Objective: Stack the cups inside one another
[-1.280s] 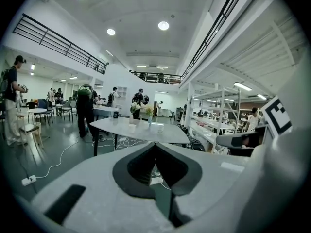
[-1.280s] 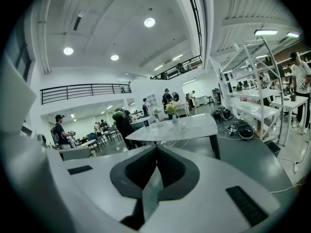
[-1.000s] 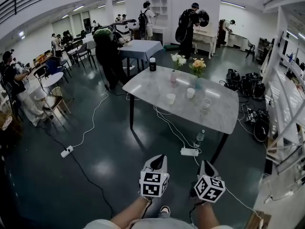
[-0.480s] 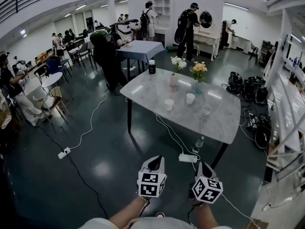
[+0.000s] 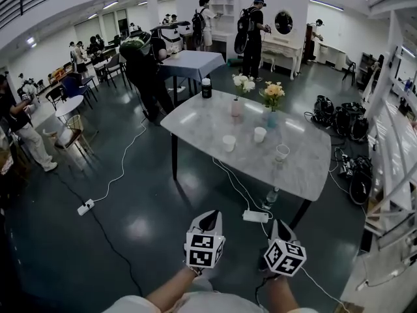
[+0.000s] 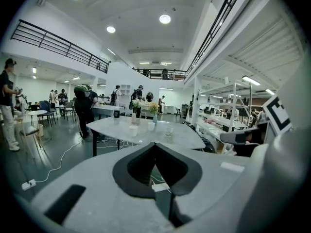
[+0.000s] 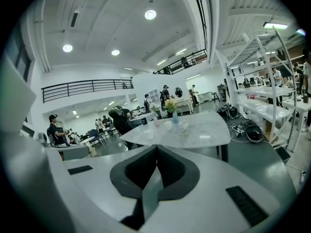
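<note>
Two white cups (image 5: 229,143) (image 5: 260,134) and a clear cup (image 5: 281,152) stand apart on the marble table (image 5: 195,126), also seen in the left gripper view as white cups (image 6: 133,130) (image 6: 151,126) and a clear cup (image 6: 168,131). My left gripper (image 5: 210,215) and right gripper (image 5: 279,225) are side by side over the floor, well short of the table. Both point toward it. In the gripper views, the left gripper (image 6: 155,144) and right gripper (image 7: 156,147) have their jaws together with nothing between them.
Two flower vases (image 5: 237,103) (image 5: 271,113) and a dark canister (image 5: 206,87) stand at the table's far side. A power strip (image 5: 256,216), cables and a bottle (image 5: 272,191) lie on the floor by the table. Bags (image 5: 339,116) and shelving are at right; people stand behind.
Both grippers have come forward across the floor toward the table, which now sits a little nearer in the head view. Their jaws look the same.
</note>
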The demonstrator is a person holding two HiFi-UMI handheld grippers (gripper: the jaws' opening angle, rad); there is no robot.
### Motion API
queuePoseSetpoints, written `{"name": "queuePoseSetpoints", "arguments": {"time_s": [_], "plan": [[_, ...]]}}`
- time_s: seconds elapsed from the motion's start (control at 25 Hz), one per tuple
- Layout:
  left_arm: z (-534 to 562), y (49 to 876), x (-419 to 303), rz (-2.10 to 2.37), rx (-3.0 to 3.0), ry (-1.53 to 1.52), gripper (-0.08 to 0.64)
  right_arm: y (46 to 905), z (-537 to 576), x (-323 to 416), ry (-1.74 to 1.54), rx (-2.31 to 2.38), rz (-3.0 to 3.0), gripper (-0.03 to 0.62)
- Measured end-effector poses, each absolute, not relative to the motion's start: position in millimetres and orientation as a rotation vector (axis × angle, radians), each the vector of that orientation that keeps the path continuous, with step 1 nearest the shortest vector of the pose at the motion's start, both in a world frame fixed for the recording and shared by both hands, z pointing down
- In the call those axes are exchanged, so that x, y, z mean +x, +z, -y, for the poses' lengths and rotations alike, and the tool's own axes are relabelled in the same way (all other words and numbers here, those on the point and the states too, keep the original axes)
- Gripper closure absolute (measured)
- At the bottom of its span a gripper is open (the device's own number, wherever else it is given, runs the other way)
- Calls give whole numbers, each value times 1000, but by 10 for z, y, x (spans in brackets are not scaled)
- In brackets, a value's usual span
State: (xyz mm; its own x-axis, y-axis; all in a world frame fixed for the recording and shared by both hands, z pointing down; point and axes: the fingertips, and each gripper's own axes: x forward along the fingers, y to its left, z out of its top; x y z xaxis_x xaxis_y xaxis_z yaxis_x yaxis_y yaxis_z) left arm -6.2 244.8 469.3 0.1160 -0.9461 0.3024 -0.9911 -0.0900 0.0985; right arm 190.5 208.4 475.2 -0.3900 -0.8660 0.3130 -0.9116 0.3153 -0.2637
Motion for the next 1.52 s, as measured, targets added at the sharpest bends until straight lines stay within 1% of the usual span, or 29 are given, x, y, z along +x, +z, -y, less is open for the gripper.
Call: {"name": "queuePoseSetpoints", "arguments": {"time_s": [0.24,0.52,0.96,1.52], "plan": [[-2239,4738,-151,1914,2105,228,565,4874,-1932,1889,637,1667,2428,584],[-1714,4818,-297,1887,2104,240,565,4931,-1479,1860,666,1723,2392,584],[-518,4759,-592,1830,2166,244,565,4783,-395,1382,638,1743,2413,584],[422,4887,-814,1760,2175,245,565,4804,455,1089,620,1752,2362,584]]}}
